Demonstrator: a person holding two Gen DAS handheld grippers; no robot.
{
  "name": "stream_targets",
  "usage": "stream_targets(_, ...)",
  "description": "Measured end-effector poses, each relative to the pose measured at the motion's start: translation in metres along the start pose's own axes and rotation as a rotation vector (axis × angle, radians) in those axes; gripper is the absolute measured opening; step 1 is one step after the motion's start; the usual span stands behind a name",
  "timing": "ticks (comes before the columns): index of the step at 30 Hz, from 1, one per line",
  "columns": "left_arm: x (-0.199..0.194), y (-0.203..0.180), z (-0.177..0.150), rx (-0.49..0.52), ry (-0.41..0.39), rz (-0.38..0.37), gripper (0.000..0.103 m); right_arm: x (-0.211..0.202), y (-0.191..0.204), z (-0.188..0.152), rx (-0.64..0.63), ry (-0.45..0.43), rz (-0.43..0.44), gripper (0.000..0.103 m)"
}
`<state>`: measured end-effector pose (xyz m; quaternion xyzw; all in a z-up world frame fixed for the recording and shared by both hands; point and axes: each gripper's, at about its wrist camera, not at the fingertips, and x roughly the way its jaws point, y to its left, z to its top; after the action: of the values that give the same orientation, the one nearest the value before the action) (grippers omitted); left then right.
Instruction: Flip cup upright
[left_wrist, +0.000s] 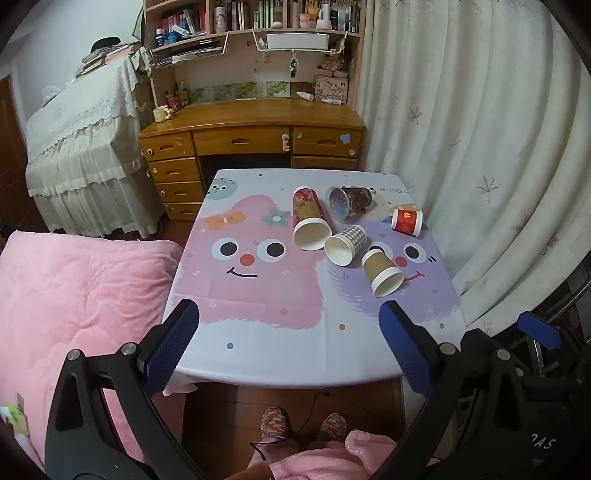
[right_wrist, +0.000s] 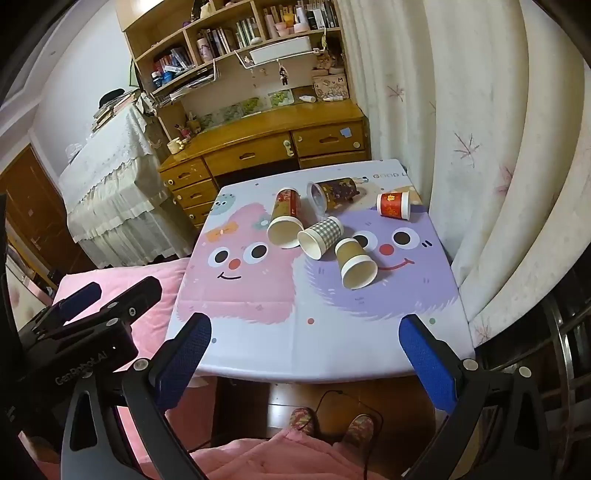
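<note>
Both claws, left gripper (left_wrist: 288, 343) and right gripper (right_wrist: 306, 354), gape wide, empty; five cups (left_wrist: 345, 245) lie toppled toward the table (left_wrist: 266, 354)'s far right corner.

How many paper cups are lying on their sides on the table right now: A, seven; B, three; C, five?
C: five cups lie tipped on the table: the tall red cup, dark cup, short red cup, checked cup and brown cup; none stands upright.
</note>
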<state>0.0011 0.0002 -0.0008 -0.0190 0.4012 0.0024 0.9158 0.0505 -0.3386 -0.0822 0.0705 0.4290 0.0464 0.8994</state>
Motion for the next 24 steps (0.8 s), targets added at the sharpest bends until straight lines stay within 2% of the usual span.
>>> stream_targets(7,0.005,0.002,0.004,0.01,0.006,-0.023,0.097,0.003,-0.003,0.002,0.007,-0.009,0.004,0.103)
stream_targets(8,0.0,-0.001,-0.001,0.003,-0.01,0.009,0.097,0.003,-0.003,0.002,0.007,-0.012,0.006,0.103)
stream_targets(13,0.0,-0.001,-0.001,0.001,-0.01,0.011,0.097,0.013,-0.015,0.002,0.012,-0.005,0.004,0.103)
stream_targets(24,0.0,-0.011,0.002,-0.001,-0.006,0.014,0.097,0.008,-0.006,0.003,0.016,-0.014,0.001,0.103)
